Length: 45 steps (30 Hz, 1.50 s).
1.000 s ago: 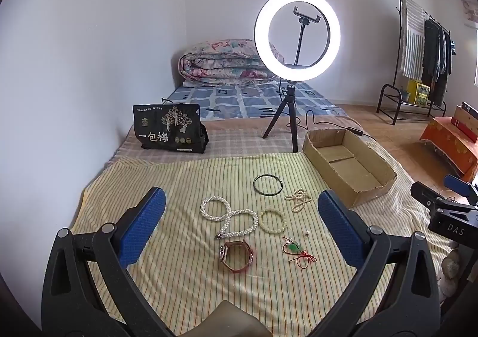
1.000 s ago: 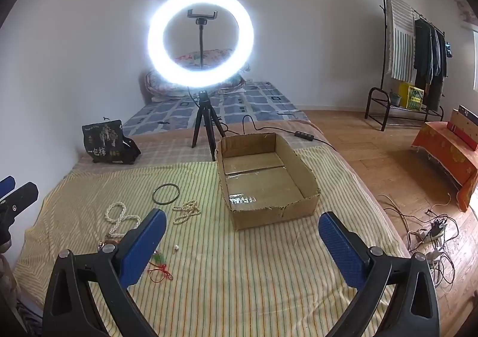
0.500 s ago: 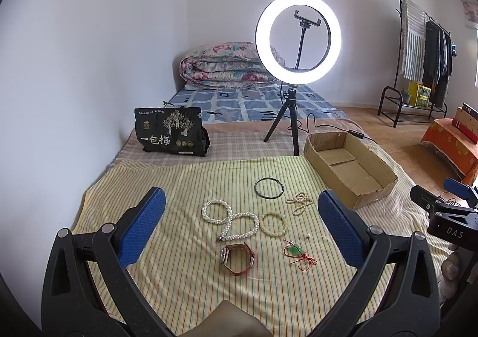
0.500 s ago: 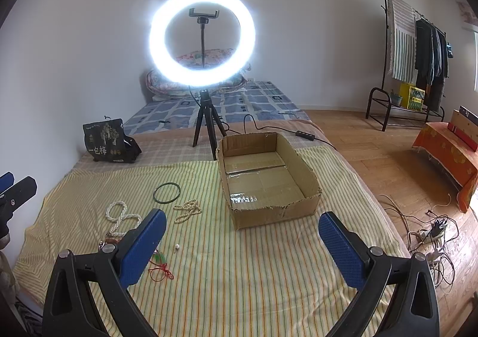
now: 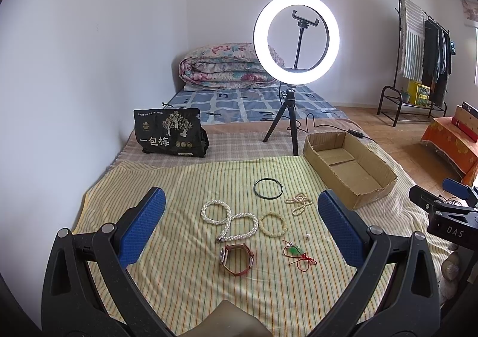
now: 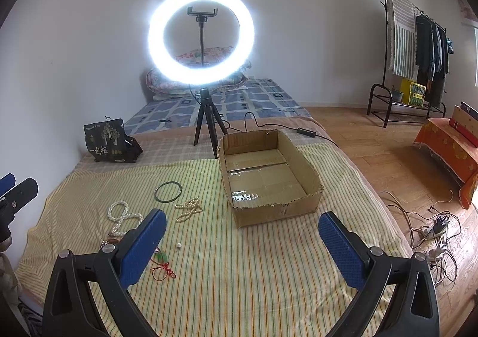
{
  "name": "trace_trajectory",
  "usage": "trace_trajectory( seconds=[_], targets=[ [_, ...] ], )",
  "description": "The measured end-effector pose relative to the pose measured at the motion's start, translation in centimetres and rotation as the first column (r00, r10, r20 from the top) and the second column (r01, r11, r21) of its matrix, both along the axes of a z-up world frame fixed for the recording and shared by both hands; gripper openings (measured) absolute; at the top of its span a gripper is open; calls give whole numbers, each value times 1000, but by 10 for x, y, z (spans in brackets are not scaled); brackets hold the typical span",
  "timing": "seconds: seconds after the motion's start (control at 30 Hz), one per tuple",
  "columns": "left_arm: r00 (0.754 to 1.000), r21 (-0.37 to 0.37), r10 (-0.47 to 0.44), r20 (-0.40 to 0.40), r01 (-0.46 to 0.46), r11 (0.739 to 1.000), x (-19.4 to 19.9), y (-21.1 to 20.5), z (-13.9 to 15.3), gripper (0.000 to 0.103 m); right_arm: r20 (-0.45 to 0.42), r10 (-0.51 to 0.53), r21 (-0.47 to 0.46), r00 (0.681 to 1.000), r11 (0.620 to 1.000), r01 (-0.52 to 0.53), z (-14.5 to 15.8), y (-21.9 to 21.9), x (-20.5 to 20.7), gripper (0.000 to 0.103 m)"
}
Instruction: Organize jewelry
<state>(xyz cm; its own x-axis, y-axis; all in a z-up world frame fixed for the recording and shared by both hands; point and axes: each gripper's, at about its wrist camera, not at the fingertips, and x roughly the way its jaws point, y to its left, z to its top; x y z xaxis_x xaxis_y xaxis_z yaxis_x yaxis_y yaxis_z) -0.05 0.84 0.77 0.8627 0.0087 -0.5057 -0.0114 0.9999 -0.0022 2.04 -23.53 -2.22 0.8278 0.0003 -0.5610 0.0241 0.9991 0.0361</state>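
Jewelry lies on a striped yellow cloth (image 5: 185, 286): a dark bangle (image 5: 268, 188), a white pearl necklace (image 5: 228, 220), a cream bead bracelet (image 5: 272, 219), a small bead strand (image 5: 298, 202), a red-strapped watch (image 5: 236, 255), a red cord with a green pendant (image 5: 297, 254) and a tiny loose bead (image 5: 307, 236). An empty cardboard box (image 6: 269, 178) stands to their right. My left gripper (image 5: 239, 226) is open and empty, hovering above the jewelry. My right gripper (image 6: 239, 243) is open and empty in front of the box.
A lit ring light on a tripod (image 5: 295, 38) stands behind the cloth. A black printed bag (image 5: 168, 135) sits at the back left. A folded quilt (image 5: 224, 67), a clothes rack (image 5: 418, 47) and floor cables (image 6: 433, 226) surround the area.
Both views have shifted very slightly; the jewelry and box have not moved, and both grippers remain open.
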Motion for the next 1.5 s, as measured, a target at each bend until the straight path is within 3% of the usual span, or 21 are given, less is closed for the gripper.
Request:
trace_trajectory(
  seconds=[1.5],
  targets=[
    [1000, 7, 5, -1, -5, 1000, -1, -2, -4, 103, -20, 0, 19, 1000, 1000, 1, -2, -2, 2, 103]
  ],
)
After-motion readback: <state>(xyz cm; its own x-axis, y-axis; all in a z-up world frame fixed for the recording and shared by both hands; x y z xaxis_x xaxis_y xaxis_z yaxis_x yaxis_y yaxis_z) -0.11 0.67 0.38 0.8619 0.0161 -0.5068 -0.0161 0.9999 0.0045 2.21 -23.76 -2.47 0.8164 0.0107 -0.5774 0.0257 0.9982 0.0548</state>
